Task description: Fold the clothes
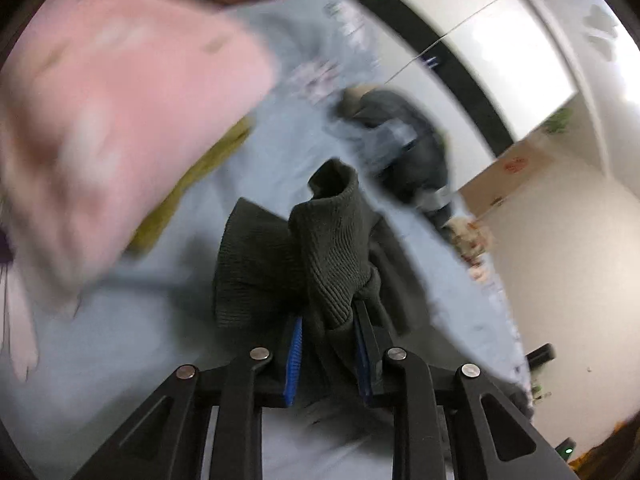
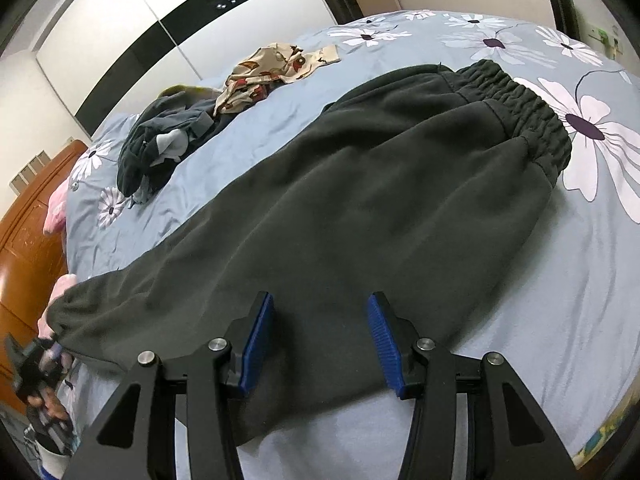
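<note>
Your left gripper (image 1: pixel 328 344) is clamped on the ribbed cuff (image 1: pixel 332 240) of one pair of dark sweatpants (image 2: pixel 360 200). They stretch ahead of your right gripper (image 2: pixel 320 344), whose jaws are spread above the leg, long axis running from the cuff at left to the waistband (image 2: pixel 516 108) far right. Two other garment heaps (image 2: pixel 160 140) lie beyond, left.

Wooden headboard (image 2: pixel 28 240), wardrobe doors (image 2: pixel 132 28), floral bedsheet (image 2: pixel 592 240).

even indoor light; left view motion-blurred; right sharp; fisheye-bent edges
</note>
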Available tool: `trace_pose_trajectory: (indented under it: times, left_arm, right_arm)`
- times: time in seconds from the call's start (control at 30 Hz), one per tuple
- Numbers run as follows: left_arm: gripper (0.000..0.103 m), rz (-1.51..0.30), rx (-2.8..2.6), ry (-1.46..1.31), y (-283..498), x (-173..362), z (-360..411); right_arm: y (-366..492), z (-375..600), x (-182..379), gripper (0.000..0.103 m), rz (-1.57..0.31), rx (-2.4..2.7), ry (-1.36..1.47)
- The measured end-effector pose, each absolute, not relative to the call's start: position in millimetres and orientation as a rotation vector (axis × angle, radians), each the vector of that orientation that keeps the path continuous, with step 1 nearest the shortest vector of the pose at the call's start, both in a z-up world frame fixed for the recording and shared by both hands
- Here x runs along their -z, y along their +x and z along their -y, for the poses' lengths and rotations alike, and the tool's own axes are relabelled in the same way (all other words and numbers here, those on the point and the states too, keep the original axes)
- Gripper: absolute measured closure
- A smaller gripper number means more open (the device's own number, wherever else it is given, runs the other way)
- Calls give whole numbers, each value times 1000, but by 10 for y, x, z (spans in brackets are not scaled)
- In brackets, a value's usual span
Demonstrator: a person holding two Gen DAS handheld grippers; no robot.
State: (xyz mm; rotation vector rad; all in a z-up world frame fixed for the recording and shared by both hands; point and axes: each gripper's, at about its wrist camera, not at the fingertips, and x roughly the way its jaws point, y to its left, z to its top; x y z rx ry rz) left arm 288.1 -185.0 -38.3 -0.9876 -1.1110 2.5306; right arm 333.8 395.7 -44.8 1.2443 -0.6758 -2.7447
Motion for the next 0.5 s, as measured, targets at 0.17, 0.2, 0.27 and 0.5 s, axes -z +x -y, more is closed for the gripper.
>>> trace_pose_trajectory:
  times: [0.17,0.2,0.27,0.5]
  left_arm:
    - [79,1179,-2470,-1028,3006,597,1974]
    - [79,1193,-2458,-1036,3031,639,1999]
    - [79,1220,-2432,-1051,3081,725,2049]
    - [71,1198,-2518,-1052,2904,576,2129]
  right_arm:
    - [3328,-3956,453,52,646,2733,1255]
    - [3319,-3953,453,52,636,2732,1260]
    - [3302,-3943,453,52,627,2733,1268]
    - [3316,-3938,446,52,635,2732,1275]
